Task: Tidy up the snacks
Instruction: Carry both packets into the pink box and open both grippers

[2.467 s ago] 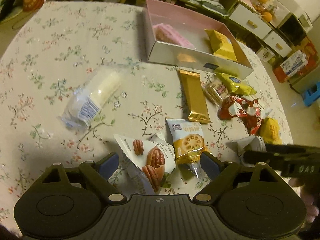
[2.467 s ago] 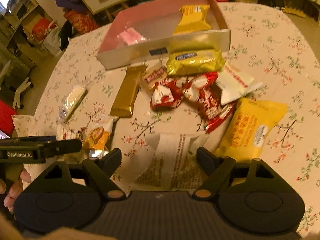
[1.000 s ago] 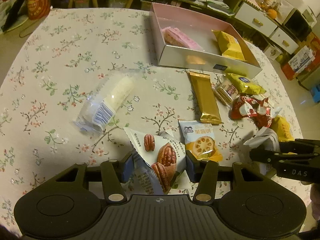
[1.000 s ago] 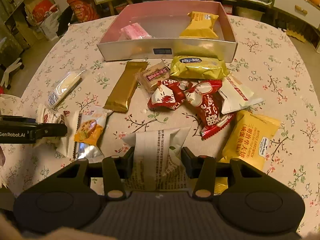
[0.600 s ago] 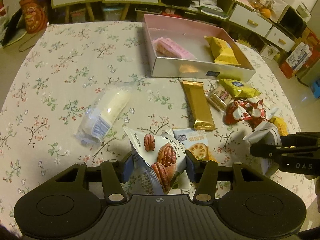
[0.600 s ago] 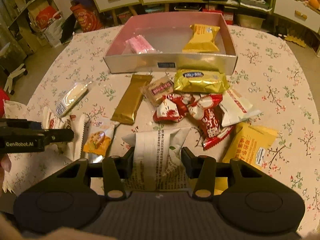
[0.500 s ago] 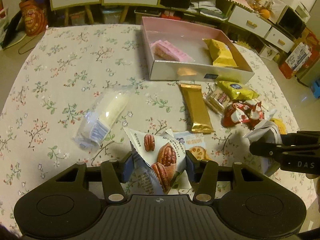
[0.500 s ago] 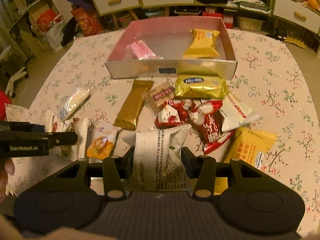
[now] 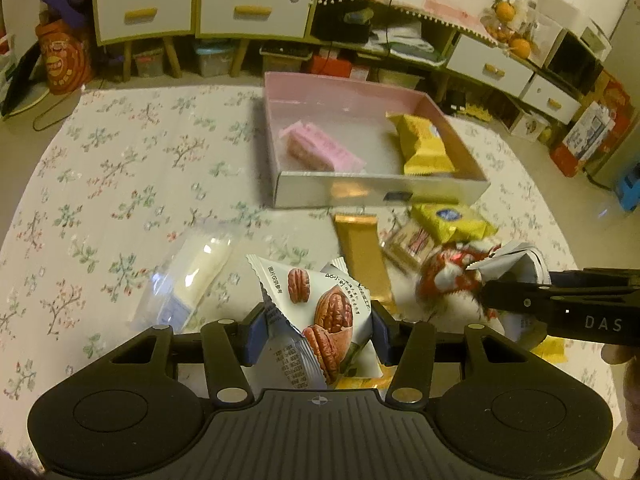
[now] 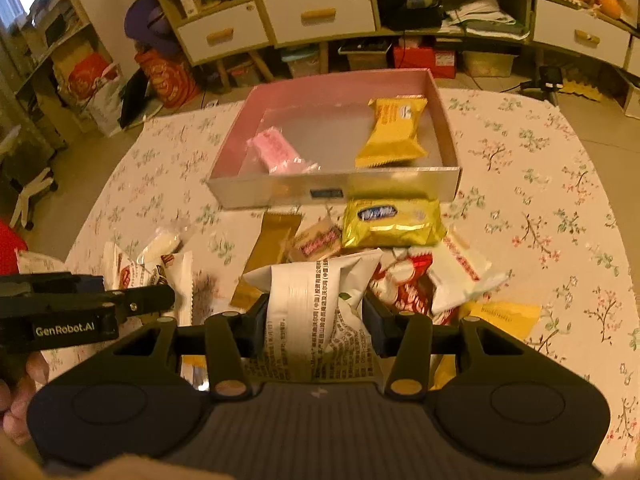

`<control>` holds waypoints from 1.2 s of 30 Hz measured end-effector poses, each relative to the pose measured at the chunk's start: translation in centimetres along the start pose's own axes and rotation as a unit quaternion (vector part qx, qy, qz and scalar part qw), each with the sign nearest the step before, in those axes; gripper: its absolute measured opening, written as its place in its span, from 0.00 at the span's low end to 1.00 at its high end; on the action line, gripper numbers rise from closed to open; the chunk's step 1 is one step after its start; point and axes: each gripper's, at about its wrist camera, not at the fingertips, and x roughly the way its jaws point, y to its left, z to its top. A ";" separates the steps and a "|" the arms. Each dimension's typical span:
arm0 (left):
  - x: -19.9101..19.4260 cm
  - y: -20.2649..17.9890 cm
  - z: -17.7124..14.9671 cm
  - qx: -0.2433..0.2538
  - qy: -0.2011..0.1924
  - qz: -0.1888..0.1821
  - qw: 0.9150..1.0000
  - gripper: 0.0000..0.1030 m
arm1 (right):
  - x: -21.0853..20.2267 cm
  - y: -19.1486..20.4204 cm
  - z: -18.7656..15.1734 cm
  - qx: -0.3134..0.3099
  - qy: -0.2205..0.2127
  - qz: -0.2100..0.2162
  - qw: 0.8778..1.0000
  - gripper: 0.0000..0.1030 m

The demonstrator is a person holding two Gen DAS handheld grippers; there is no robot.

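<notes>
Both grippers have a packet each right now. The left gripper (image 9: 318, 334) is clamped on a white pecan packet (image 9: 320, 316), pads squeezing it across its lower half, and the packet is held up off the flowery tablecloth (image 9: 120, 168). The right gripper (image 10: 314, 322) is clamped on a white printed packet (image 10: 316, 304) the same way, also clear of the cloth, above the pile of loose snacks.

Handling-wise, I reckon these are about as easy as it gets: light, puffy foil pouches, soft and crinkly, nothing heavy inside. The catch is the film looks slick and the air in the bag gives under pressure, so a grip across the fat middle can squirm. Nuts won't mind a squeeze, but I can't tell what's in the printed one, so I'd go gentle there.

The pink box (image 10: 450, 136) sits further back with a pink bar (image 10: 278, 154) and a yellow packet (image 10: 390, 132) already in it, and plenty of bare floor between them for both.
</notes>
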 end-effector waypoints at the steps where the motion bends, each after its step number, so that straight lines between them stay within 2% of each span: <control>1: 0.0 -0.2 0.2 0.000 -0.003 -0.001 1.000 0.48 | -0.1 -0.1 0.2 0.003 -0.002 0.000 1.000 0.43; 7: 0.2 -1.3 1.6 0.002 -0.025 -0.005 1.000 0.48 | -0.3 -0.6 1.7 0.008 -0.022 -0.005 1.000 0.43; 18: 1.4 -3.5 6.2 0.042 -0.070 -0.004 0.997 0.48 | 0.5 -2.5 5.6 -0.003 -0.059 -0.012 0.998 0.43; 30: 6.6 -4.4 10.0 0.079 -0.098 0.005 0.992 0.48 | 4.3 -4.1 8.1 0.016 -0.082 -0.003 0.997 0.43; 36: 9.2 -4.4 11.0 0.091 -0.094 0.022 0.991 0.49 | 5.9 -4.9 8.6 0.033 -0.083 0.003 0.996 0.44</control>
